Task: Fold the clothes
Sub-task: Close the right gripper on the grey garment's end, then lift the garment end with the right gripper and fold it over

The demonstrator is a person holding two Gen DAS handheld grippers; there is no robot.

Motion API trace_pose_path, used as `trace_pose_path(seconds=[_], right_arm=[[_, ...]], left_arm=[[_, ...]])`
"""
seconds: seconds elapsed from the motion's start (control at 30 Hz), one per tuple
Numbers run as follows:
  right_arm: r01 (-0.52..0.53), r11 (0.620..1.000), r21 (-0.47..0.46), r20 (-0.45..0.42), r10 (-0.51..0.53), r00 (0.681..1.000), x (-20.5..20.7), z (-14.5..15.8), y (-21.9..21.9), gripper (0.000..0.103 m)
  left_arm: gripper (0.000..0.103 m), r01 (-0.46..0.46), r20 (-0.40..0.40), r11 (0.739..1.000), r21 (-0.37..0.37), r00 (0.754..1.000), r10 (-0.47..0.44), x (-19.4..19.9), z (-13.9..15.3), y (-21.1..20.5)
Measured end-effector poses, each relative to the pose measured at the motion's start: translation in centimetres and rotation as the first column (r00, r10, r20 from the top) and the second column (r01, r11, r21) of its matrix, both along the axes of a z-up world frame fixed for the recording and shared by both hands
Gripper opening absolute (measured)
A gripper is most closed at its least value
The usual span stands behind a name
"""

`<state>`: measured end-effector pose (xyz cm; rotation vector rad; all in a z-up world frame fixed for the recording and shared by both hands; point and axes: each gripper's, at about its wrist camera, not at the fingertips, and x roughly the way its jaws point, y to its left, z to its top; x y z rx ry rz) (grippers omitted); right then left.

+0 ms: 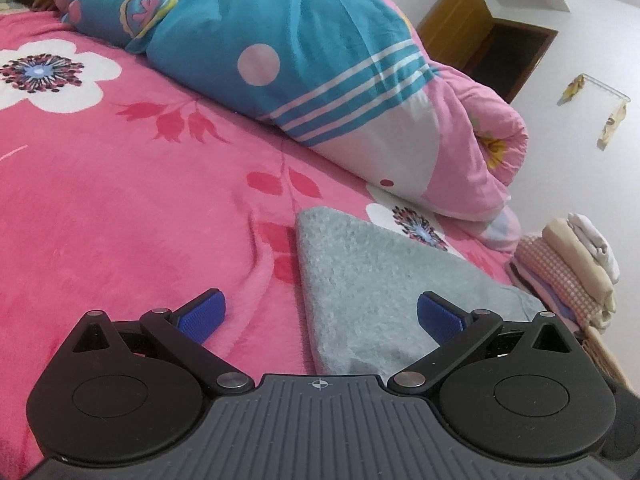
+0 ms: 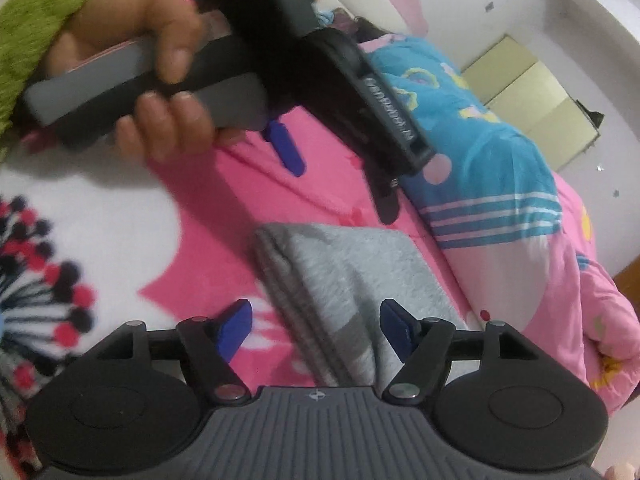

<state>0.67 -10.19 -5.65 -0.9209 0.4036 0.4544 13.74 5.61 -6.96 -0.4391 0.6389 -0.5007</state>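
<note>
The right tool (image 2: 316, 326) hangs low over the bed (image 2: 224, 208), its blue pads spread apart with nothing pinched between them. A folded grey garment (image 2: 352, 272) lies flat on the pink flowered blanket, its near end reaching in between the open pads without touching either. Above it, a hand (image 2: 160, 80) in a fuzzy green sleeve (image 2: 44, 4) grips the left tool (image 2: 336, 184), blurred, one blue fingertip (image 2: 286, 148) showing. A rolled blue and pink quilt (image 2: 488, 152) lies behind the garment.
</note>
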Motion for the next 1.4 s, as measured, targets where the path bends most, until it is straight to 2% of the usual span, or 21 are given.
trace_pose_path(seconds=[0.2,0.33,0.4,0.47,0.57,0.67,0.83,0.97,1.17,1.2,1.27,1.33,1.4], right_arm=[[0.006,1.0,-0.022,-0.027,-0.007,1.0,1.9,-0.6,0.2,0.07],[0.028,0.999,0.019,-0.039,-0.028,0.999,2.5,-1.1,0.1,0.054],[0.039,0.999,0.027,-0.017,-0.039,0.999,2.4,-1.4,0.3,0.047],[0.055,0.998,0.035,0.011,-0.056,0.998,2.2,-1.7,0.4,0.031],[0.086,0.994,0.069,0.064,-0.091,0.994,1.9,-2.0,0.0,0.019],[0.102,0.986,0.134,0.102,-0.116,0.988,1.6,-1.7,-0.5,0.017],[0.099,0.974,0.205,0.103,-0.122,0.987,1.5,-1.0,-1.3,0.017],[0.1,0.959,0.265,0.092,-0.129,0.987,1.6,0.0,-2.1,0.017],[0.113,0.917,0.382,0.084,-0.156,0.984,1.3,2.2,-3.7,0.016],[0.117,0.904,0.41,0.077,-0.163,0.984,1.6,2.6,-4.2,0.016],[0.121,0.885,0.45,0.07,-0.17,0.983,2.0,3.3,-5.0,0.016],[0.124,0.869,0.478,0.073,-0.18,0.981,2.0,3.8,-5.6,0.016],[0.125,0.855,0.503,0.074,-0.186,0.98,1.7,4.1,-6.2,0.016]], left_arm=[[0.103,-0.005,-0.016,1.0,-0.009,1.0,0.005,0.2,-0.3,0.1],[0.103,0.001,-0.028,0.999,-0.033,1.0,-0.002,0.3,-0.6,0.4],[0.103,0.013,-0.037,0.998,-0.061,0.999,-0.015,0.4,-0.7,0.6],[0.103,0.019,-0.049,0.996,-0.088,0.999,-0.023,0.5,-0.9,0.8],[0.103,0.026,-0.066,0.991,-0.13,0.997,-0.035,0.8,-1.0,1.1],[0.102,0.02,-0.091,0.984,-0.177,0.995,-0.036,1.7,-1.2,1.0],[0.096,-0.017,-0.164,0.977,-0.212,0.986,-0.019,4.3,-1.2,0.4],[0.081,-0.05,-0.238,0.986,-0.156,0.971,0.012,6.7,-0.8,-0.9],[0.074,-0.044,-0.3,0.998,-0.052,0.954,0.027,8.8,0.2,-2.8],[0.073,-0.047,-0.311,0.997,-0.055,0.95,0.027,9.0,0.4,-2.9],[0.053,-0.042,-0.358,0.994,-0.097,0.934,0.004,9.4,0.5,-3.2],[0.053,-0.032,-0.418,0.986,-0.165,0.908,-0.04,9.9,0.4,-3.5],[0.054,-0.023,-0.412,0.988,-0.151,0.91,-0.042,9.9,1.0,-4.5]])
